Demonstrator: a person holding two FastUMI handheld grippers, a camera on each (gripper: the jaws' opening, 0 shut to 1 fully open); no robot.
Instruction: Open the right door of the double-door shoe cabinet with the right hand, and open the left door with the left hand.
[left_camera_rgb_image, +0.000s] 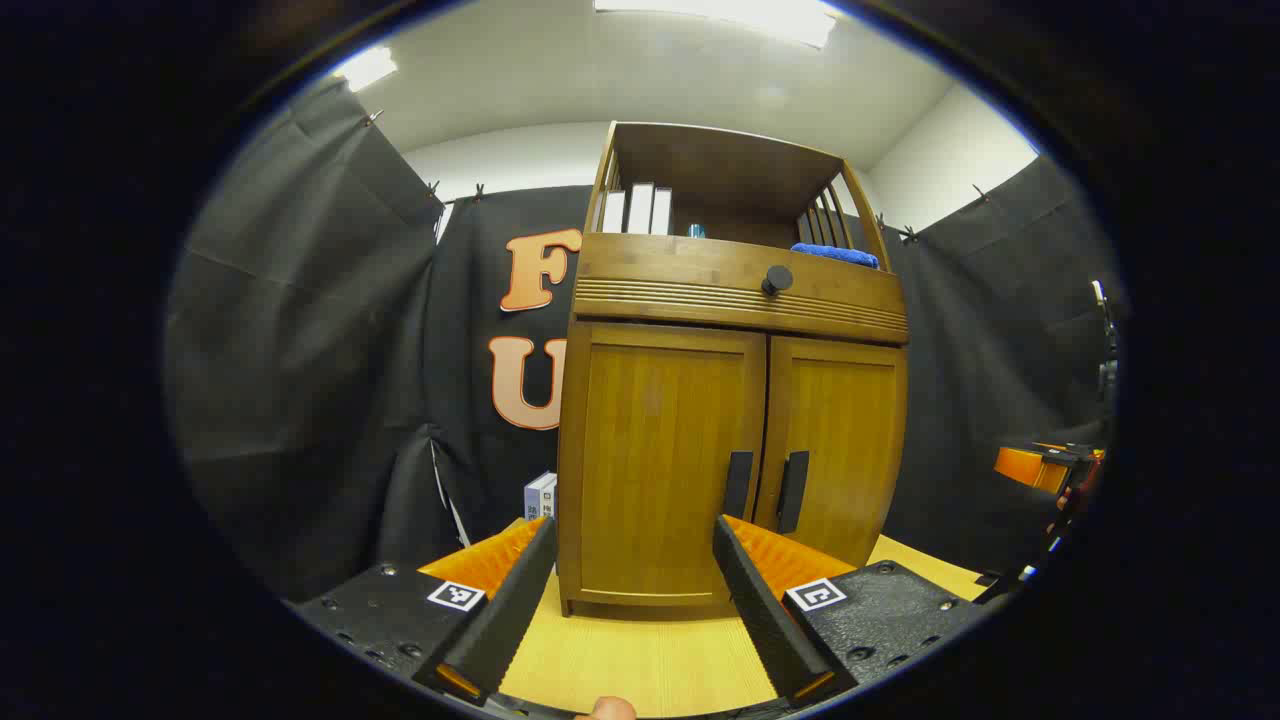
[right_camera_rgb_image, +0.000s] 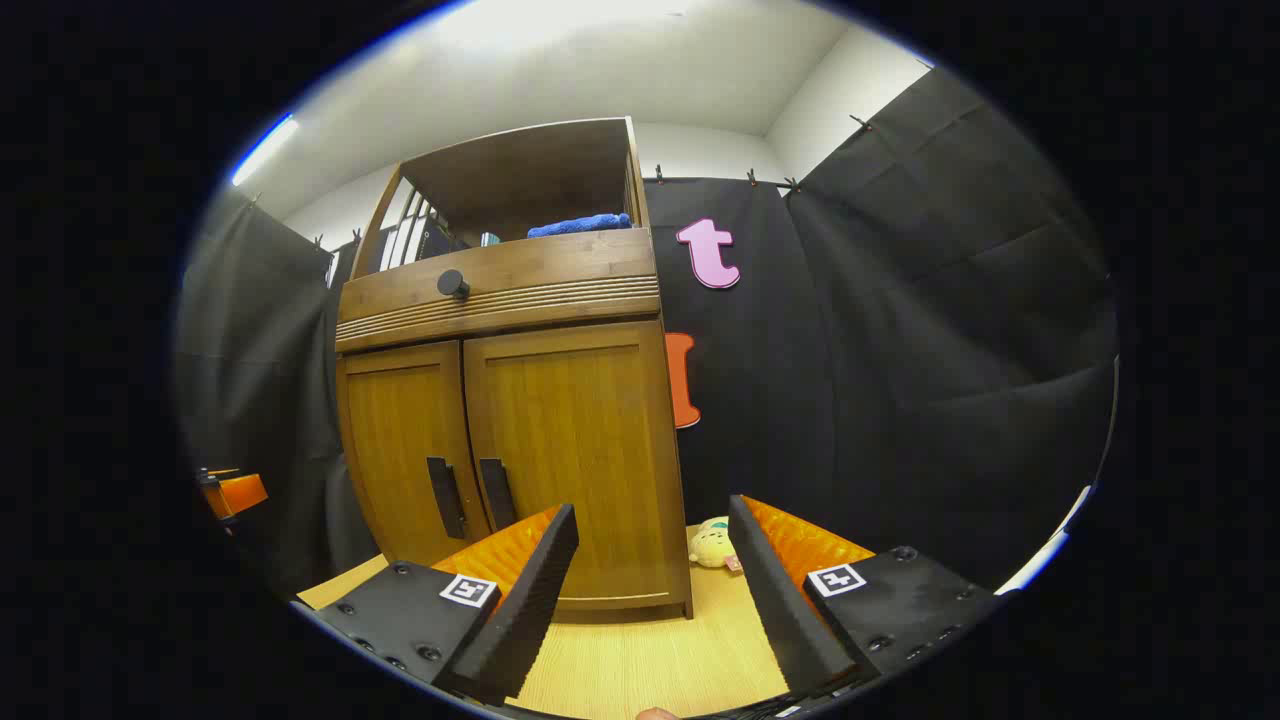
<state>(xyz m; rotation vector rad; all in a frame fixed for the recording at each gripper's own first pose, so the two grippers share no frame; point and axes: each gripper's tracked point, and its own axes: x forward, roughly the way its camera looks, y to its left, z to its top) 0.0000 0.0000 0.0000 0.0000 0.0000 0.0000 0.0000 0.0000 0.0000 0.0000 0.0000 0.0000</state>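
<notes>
My left hand-held gripper (left_camera_rgb_image: 632, 560) has its two black fingers spread wide, with nothing between them but the pale wooden bench (left_camera_rgb_image: 640, 660) and the foot of the shoe cabinet (left_camera_rgb_image: 735, 400). It is not touching the cabinet. In the right gripper view, my right hand-held gripper (right_camera_rgb_image: 650, 560) is likewise spread and empty, aimed past the cabinet's right edge toward a small yellow plush toy (right_camera_rgb_image: 712, 545) that lies on the bench beside the cabinet's base.

The cabinet stands upright on the bench, just ahead of both grippers. It is honey-coloured wood with a visible vertical grain. Both doors are closed and flush: the left door (left_camera_rgb_image: 660, 460) and the right door (left_camera_rgb_image: 840, 450) meet at a narrow centre seam. Each carries a flat black vertical handle low down by that seam, the left handle (left_camera_rgb_image: 738, 485) and the right handle (left_camera_rgb_image: 793, 490) side by side. Above the doors runs a ribbed drawer front with one round black knob (left_camera_rgb_image: 777, 280). On top sits an open shelf holding white upright boxes (left_camera_rgb_image: 635, 210) at the left and a folded blue cloth (left_camera_rgb_image: 835, 255) at the right.

From the left gripper view, I see the other gripper's orange body (left_camera_rgb_image: 1040, 465) far off at the right edge.
</notes>
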